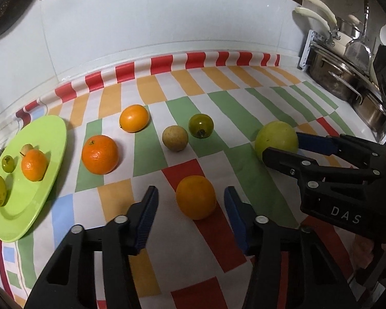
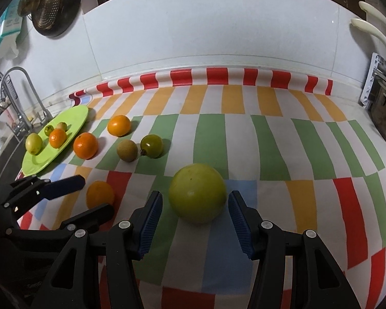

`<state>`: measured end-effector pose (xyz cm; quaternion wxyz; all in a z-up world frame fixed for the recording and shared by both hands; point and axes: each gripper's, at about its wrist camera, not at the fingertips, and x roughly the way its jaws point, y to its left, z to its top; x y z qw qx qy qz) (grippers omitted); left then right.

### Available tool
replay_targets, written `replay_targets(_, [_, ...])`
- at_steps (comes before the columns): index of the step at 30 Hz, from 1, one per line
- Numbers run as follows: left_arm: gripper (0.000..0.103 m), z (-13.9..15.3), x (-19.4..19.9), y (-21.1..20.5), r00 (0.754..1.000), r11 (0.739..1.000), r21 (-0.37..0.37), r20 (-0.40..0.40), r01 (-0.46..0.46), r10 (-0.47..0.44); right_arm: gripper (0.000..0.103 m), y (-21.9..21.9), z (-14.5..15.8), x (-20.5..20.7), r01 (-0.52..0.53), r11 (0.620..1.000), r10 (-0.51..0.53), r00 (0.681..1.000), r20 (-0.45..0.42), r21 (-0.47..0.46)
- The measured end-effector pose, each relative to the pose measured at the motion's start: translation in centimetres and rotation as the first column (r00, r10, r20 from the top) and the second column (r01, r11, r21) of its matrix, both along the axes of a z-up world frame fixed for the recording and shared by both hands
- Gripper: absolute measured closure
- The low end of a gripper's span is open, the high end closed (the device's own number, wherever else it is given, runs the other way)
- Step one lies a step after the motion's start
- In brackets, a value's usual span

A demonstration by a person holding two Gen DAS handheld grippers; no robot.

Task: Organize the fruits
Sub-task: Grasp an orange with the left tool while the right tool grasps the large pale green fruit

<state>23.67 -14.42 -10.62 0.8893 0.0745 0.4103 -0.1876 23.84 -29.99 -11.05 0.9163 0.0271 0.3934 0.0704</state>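
Striped cloth point(image 2: 270, 154) over the counter, orange point(image 1: 196, 197) between the left claw's point(image 1: 191, 200) fingers, big green fruit point(image 2: 197, 193) between the right claw's point(image 2: 195, 203), four more fruits beyond them, green plate point(image 1: 51, 139) far left of both.

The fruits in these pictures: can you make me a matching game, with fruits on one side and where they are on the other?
Things:
1. big green fruit
2. small orange
3. brown round fruit
4. plain orange

Places:
A. on the green plate
B. between the fingers of the left gripper
C. between the fingers of the right gripper
D. on the cloth beside the dark green tomato

Pairs: 1-C, 2-A, 3-D, 4-B
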Motion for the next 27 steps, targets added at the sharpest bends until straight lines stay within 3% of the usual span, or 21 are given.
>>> replay_targets(6, [0.071,-0.4,0.3,-0.3,1.0,1.0,-0.004,-0.011,0.015,-0.015,0.049,0.3,-0.5,0.5,-0.008,1.0,0.008,1.0,-0.005,-0.009])
replay_targets(17, [0.071,0.6,-0.2,0.1,1.0,1.0,-0.019,0.027,0.012,-0.012,0.053,0.3,-0.6,0.3,-0.013,1.0,0.013,1.0,-0.002,-0.008])
replay_targets(27, [0.071,2.3,-1.9,1.9,0.998,0.999,-0.045,0.062,-0.018,0.021,0.053,1.6,1.3,-1.5,-0.042,0.999,0.042,0.999,0.033,-0.001])
